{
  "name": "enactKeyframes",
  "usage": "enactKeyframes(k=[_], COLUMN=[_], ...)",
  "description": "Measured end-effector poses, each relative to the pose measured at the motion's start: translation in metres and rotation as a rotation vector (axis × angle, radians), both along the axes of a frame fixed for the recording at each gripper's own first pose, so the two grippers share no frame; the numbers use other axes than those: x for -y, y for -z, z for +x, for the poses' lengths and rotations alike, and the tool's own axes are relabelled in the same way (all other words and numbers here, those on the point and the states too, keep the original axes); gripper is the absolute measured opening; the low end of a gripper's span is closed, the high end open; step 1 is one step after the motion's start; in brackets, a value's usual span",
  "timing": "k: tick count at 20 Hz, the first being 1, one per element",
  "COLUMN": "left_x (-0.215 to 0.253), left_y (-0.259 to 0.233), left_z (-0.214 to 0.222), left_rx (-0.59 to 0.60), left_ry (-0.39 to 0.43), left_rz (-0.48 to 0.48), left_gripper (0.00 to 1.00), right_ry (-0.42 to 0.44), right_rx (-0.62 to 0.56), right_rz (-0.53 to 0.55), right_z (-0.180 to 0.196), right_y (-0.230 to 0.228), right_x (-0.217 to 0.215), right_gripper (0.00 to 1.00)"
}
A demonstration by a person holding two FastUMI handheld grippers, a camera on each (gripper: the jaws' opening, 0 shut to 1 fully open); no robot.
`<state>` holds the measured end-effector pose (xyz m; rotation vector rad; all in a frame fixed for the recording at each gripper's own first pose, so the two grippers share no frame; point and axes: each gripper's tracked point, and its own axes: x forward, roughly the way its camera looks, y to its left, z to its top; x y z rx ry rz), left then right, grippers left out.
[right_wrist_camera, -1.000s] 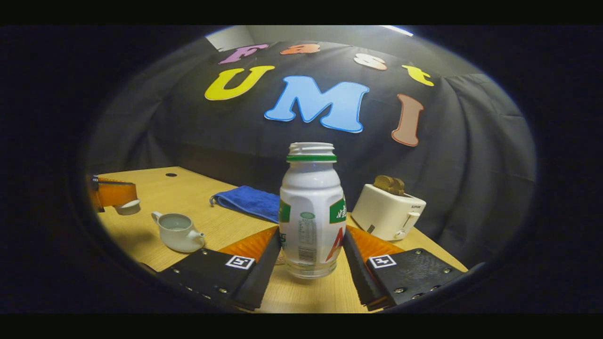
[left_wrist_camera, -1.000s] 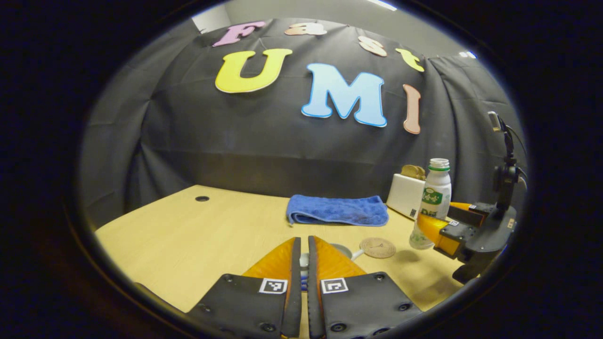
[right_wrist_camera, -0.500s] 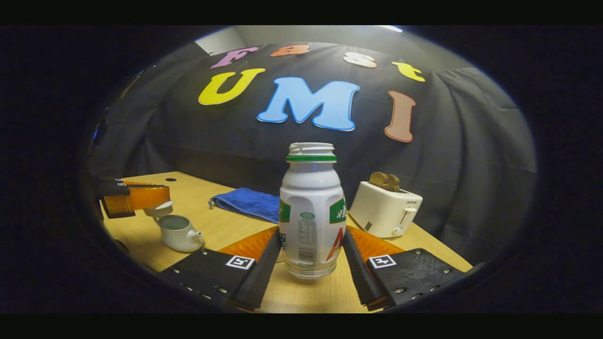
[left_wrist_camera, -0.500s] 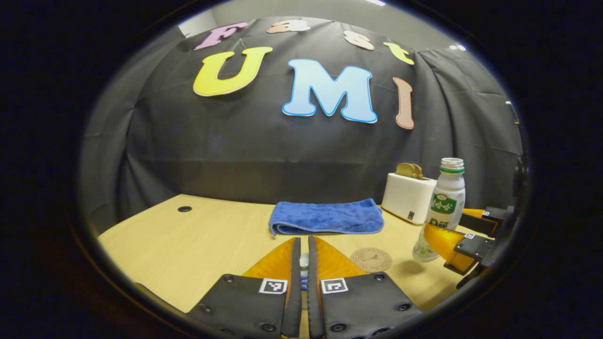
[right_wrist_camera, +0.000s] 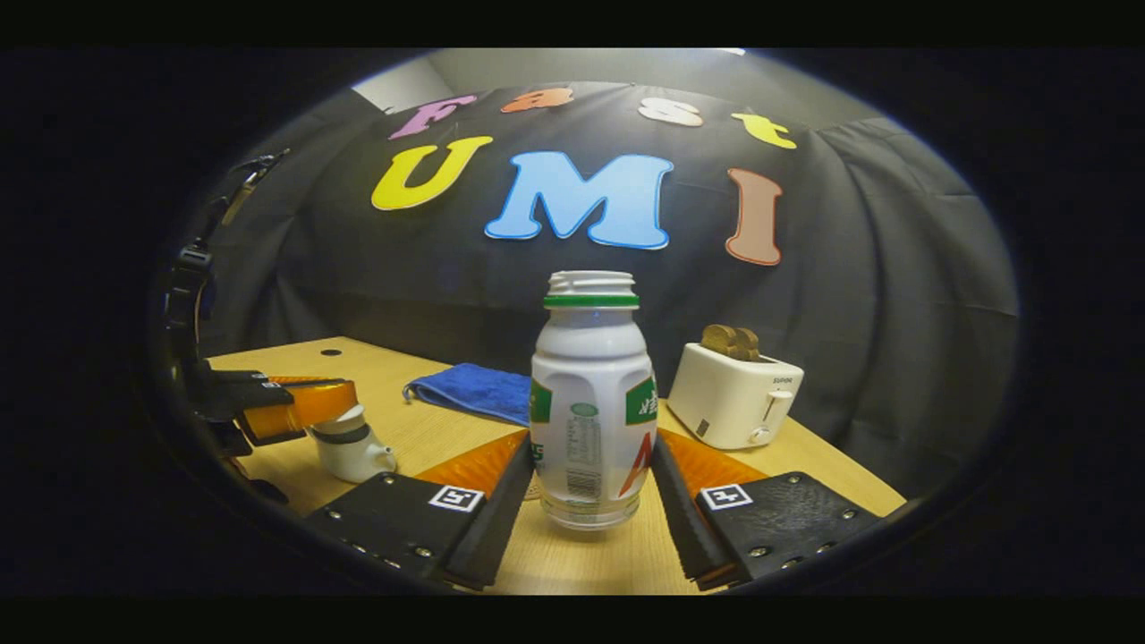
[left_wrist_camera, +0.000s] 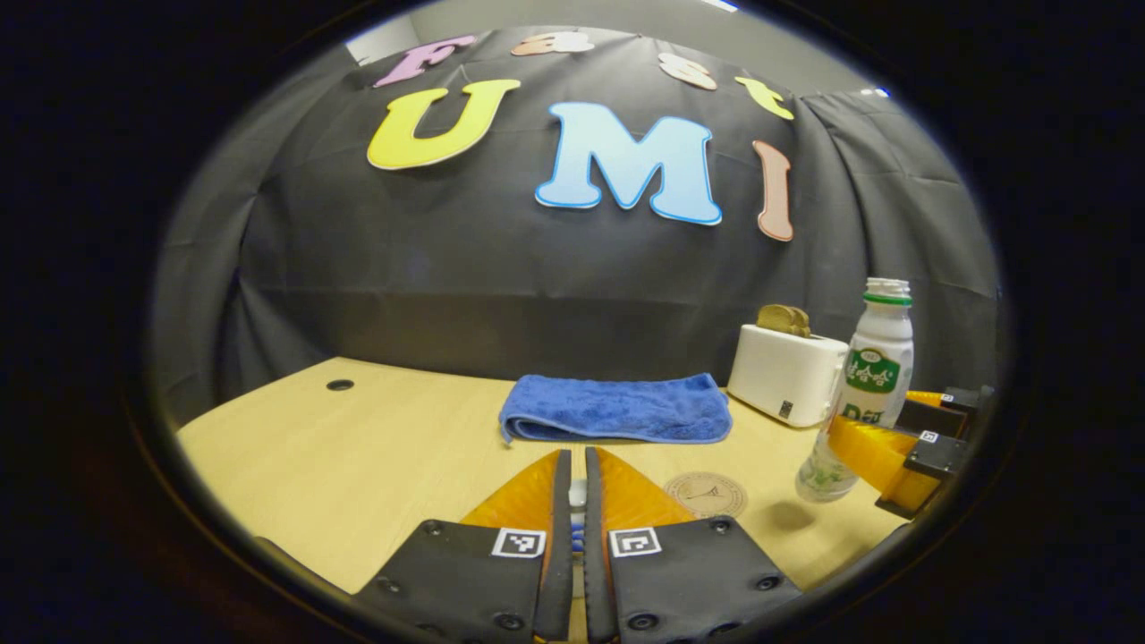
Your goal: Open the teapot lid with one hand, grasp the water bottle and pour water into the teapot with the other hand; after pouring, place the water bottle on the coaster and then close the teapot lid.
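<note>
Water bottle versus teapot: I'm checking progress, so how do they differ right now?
The water bottle is tall and narrow; the teapot is squat. The water bottle is gripped in the right claw, seemingly just off the table; the teapot stands on the table. The water bottle is uncapped; the teapot has its lid at its top, pinched by the left claw. Both are white.

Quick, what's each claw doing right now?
Left claw: shut on the teapot lid, over the teapot.
Right claw: shut on the water bottle.
</note>
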<state>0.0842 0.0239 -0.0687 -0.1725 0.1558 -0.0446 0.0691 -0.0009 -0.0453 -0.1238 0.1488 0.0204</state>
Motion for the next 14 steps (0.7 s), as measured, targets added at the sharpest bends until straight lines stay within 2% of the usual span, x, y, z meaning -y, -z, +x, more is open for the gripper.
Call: enactKeyframes(k=[11,12,13,14], left_x=[0.001,0.002,0.003,0.005], left_y=[0.017,0.016,0.018,0.02], left_z=[0.001,0.001,0.001,0.001], left_rx=[-0.01,-0.005,-0.009,-0.014], left_ry=[-0.019,-0.022,-0.02,-0.015], left_rz=[0.079,0.085,0.087,0.086], left_gripper=[0.16,0.12,0.17,0.15], right_ry=[-0.002,-0.002,-0.002,0.0], right_rx=[0.002,0.0,0.0,-0.001], right_rz=[-0.001,-0.001,-0.001,-0.003], right_z=[0.001,0.0,0.001,0.0], right_y=[-0.001,0.0,-0.001,0.0], right_x=[0.0,0.001,0.001,0.001], right_gripper=[0.74,0.74,0.74,0.74])
